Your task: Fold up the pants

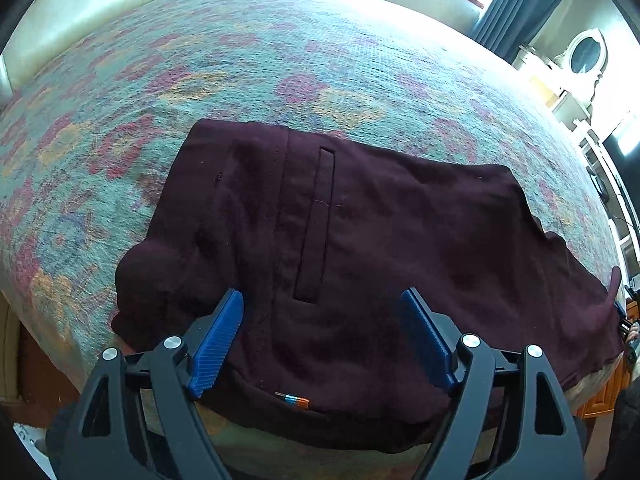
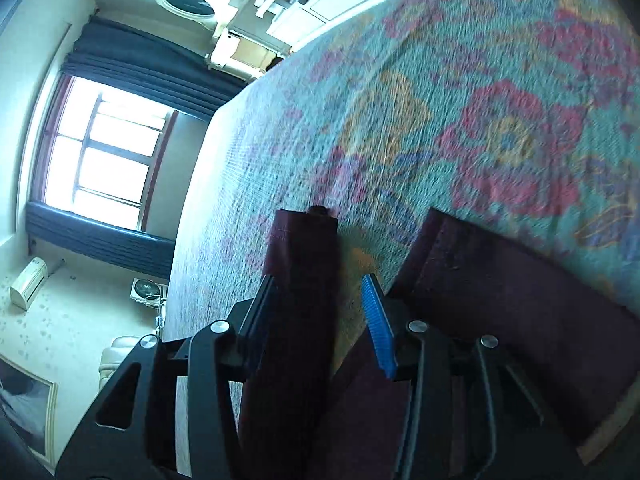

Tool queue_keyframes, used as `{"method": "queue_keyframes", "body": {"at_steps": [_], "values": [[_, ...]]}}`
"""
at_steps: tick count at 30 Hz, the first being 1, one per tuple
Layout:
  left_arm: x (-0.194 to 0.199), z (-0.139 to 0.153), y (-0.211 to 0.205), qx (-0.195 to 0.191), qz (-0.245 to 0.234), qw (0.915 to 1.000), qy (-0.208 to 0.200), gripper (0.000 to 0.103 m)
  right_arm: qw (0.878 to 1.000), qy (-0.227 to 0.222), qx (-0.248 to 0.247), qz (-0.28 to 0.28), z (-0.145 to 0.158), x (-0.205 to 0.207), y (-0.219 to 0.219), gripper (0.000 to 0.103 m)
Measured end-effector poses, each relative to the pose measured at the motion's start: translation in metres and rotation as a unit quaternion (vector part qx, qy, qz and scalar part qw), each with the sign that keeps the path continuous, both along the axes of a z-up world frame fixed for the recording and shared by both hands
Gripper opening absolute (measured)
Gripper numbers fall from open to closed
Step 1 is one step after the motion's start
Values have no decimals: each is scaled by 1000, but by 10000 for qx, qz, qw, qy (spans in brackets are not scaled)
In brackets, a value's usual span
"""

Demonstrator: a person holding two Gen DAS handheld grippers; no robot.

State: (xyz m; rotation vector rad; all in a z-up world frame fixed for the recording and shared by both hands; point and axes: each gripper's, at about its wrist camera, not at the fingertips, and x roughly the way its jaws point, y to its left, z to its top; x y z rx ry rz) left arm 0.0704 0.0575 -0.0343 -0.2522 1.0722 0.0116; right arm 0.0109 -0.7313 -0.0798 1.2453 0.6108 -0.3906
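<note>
Here the floral bedspread [image 1: 280, 60] is carrying the maroon pants [image 1: 360, 240], lying flat near its edge. The left gripper [image 1: 322, 300] is angling steeply down over them, jaws wide, gripping nothing. The right gripper [image 2: 324, 284] is tilting lower, half-open around a loose strip [image 2: 304, 264] of the maroon fabric.

Floral bedspread [image 1: 280, 60] in teal, pink and orange, spread across the whole bed. Cream padded headboard [image 1: 80, 12] along the far left edge. Bright window [image 2: 104, 152] with reddish frame, flanked by dark blue curtains [image 2: 152, 72]. White ornate oval mirror [image 2: 188, 0] above pale furniture. White shelving [image 1: 600, 152] along the right wall. Small fan [image 2: 146, 290] and white heater [image 2: 28, 284] on the speckled floor. Framed picture [image 2: 24, 408] propped low.
</note>
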Motion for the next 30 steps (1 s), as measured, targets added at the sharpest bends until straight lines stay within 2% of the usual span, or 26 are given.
{"method": "queue_keyframes", "body": {"at_steps": [3,4,5,7,13,16,19,23,26,29,30], "values": [[1,0,2,-92,45,9999,-6,81,10000,41,-83,15,-2,12,8,43],[1,-1,3,-108,48,9999,-6,81,9998,100,-136,80,0,18,10,26],[2,-1,3,-122,53,9999,-4,81,9998,60,-46,187,-1,22,11,13],[2,-1,3,-119,51,9999,-3,81,9999,-70,-38,145,7,17,17,5],[3,-1,3,-113,0,9999,-9,81,9973,-673,-283,89,75,-42,11,4],[2,0,5,-195,37,9998,-37,81,9969,-684,-386,10,91,-79,0,4],[2,0,5,-222,51,9997,-51,81,9986,-442,-253,-155,70,-117,-7,4],[1,-1,4,-189,17,9998,-74,81,9990,-112,133,-400,19,-129,-15,4],[1,-2,3,-128,-44,9999,-69,81,9976,-326,399,-473,7,-134,-12,4],[0,-2,3,-122,-57,9999,-89,81,9948,-568,689,-489,10,-139,-5,11],[-1,-2,3,-131,-48,9999,-95,81,9947,-602,723,-421,11,-139,0,18]]}}
